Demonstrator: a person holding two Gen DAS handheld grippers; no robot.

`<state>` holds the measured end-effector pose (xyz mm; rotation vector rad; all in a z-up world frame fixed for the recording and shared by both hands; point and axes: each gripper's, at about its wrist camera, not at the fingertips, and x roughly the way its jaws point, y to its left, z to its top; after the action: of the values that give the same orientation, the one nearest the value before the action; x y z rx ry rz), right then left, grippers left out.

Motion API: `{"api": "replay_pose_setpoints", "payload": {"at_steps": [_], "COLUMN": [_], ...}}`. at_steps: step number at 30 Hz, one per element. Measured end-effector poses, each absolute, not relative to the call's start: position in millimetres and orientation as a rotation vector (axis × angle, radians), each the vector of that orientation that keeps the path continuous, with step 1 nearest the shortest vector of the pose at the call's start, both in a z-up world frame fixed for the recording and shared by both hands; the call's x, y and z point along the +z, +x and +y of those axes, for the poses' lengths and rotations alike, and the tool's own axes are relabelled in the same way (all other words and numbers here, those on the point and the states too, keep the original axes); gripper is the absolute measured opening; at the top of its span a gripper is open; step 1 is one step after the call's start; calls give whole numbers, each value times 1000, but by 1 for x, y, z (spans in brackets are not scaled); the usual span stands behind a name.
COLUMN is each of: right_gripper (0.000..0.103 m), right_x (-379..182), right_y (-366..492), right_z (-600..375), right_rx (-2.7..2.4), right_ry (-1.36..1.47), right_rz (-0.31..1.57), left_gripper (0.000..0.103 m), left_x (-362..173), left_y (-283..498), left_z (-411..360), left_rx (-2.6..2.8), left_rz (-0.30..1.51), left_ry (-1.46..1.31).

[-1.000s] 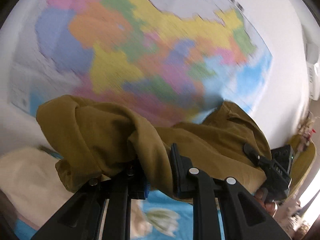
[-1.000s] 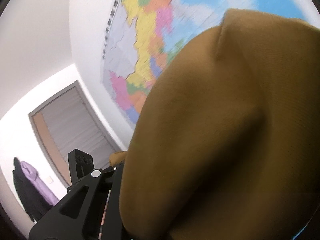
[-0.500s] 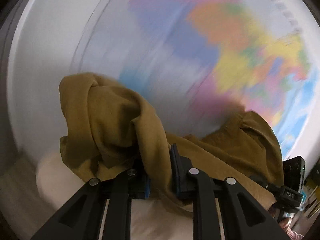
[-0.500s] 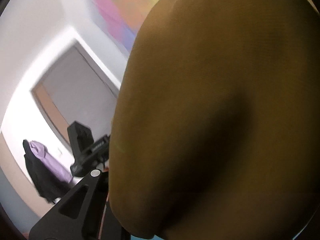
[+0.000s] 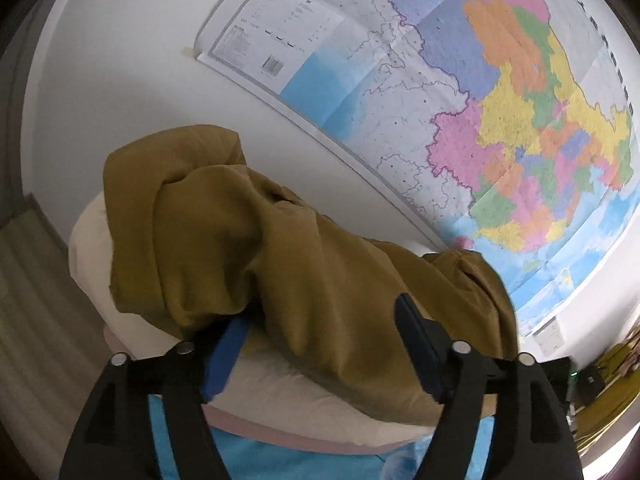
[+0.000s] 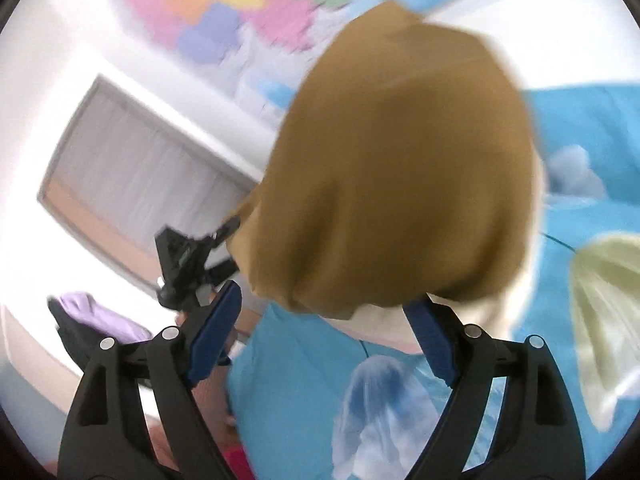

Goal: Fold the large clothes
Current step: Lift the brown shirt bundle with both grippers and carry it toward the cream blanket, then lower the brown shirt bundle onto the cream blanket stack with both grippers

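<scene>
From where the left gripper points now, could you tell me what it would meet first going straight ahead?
Most likely the mustard-brown garment, bunched between the opening left gripper jaws.

The garment [image 5: 312, 264] is matt mustard cloth, soft and creased. It lies on a smooth cream fabric pillow [image 5: 288, 396] over a blue printed sheet [image 6: 296, 384]. The map [image 5: 480, 92] is creased paper with a slight sheen. The gripper [image 5: 320, 344] is matt black plastic with blue pads [image 5: 224, 356] and shiny metal pins
</scene>
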<state>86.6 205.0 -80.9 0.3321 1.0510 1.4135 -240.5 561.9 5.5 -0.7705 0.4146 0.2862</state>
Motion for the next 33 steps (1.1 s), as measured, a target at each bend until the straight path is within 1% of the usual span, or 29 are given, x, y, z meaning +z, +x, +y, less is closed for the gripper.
{"api": "replay_pose_setpoints", "payload": {"at_steps": [2, 3, 4, 5, 6, 7, 10, 11, 13, 14, 15, 16, 17, 19, 20, 21, 22, 23, 25, 26, 27, 28, 29, 33], "right_gripper": [81, 72, 60, 18, 6, 6, 5, 5, 5, 5, 4, 4, 5, 6, 10, 13, 14, 20, 30, 39, 40, 40, 40, 40], "right_x": [-79, -86, -87, -94, -95, -86, -46, -29, -26, -34, -49, -67, -73, -96, -104, -105, -106, -101, -94, -88, -84, -76, -75, -31], "right_y": [122, 111, 111, 112, 111, 107, 97, 90, 84, 86, 88, 90, 90, 88, 89, 89, 89, 89, 88, 85, 84, 81, 79, 68], "right_z": [198, 204, 210, 206, 207, 211, 202, 197, 186, 181, 186, 192, 209, 220, 219, 219, 217, 215, 207, 196, 189, 183, 177, 168], "right_rx": [1357, 1360, 1356, 1341, 1348, 1362, 1378, 1402, 1411, 1409, 1403, 1387, 1372, 1365, 1369, 1367, 1363, 1358, 1343, 1337, 1338, 1341, 1347, 1383], "right_ry": [409, 442, 454, 427, 371, 356, 276, 257, 224, 227, 213, 170, 148, 140, 146, 149, 135, 120, 52, 21, -2, -36, -61, -115], "right_rz": [1074, 1091, 1099, 1077, 1045, 996, 808, 727, 658, 668, 721, 796, 852, 960, 974, 985, 995, 993, 977, 972, 963, 941, 922, 756], "left_gripper": [78, 80, 79, 79, 66, 38, 18, 18, 18, 18, 17, 17, 18, 20, 20, 24, 30, 34, 49, 55, 68, 76, 77, 77], "left_x": [7, 8, 9, 13, 15, 22, 44, 55, 69, 68, 61, 50, 29, 5, 0, -1, 1, 4, 14, 18, 25, 33, 39, 64], "left_y": [-237, -232, -229, -220, -215, -206, -198, -197, -199, -201, -202, -202, -198, -201, -208, -216, -225, -230, -241, -244, -247, -253, -259, -274], "left_z": [564, 565, 565, 564, 563, 563, 575, 579, 577, 575, 573, 574, 576, 580, 582, 583, 585, 586, 583, 580, 574, 566, 558, 539], "left_rx": [291, 301, 316, 367, 402, 464, 465, 454, 421, 415, 424, 446, 474, 488, 490, 492, 490, 492, 507, 520, 560, 606, 631, 618], "left_rz": [415, 418, 427, 454, 465, 488, 468, 440, 381, 353, 339, 359, 420, 479, 482, 475, 470, 474, 487, 492, 506, 498, 479, 393], "left_ry": [-782, -786, -780, -748, -719, -666, -661, -653, -603, -574, -548, -532, -528, -555, -573, -593, -618, -627, -614, -592, -552, -494, -452, -384]}}
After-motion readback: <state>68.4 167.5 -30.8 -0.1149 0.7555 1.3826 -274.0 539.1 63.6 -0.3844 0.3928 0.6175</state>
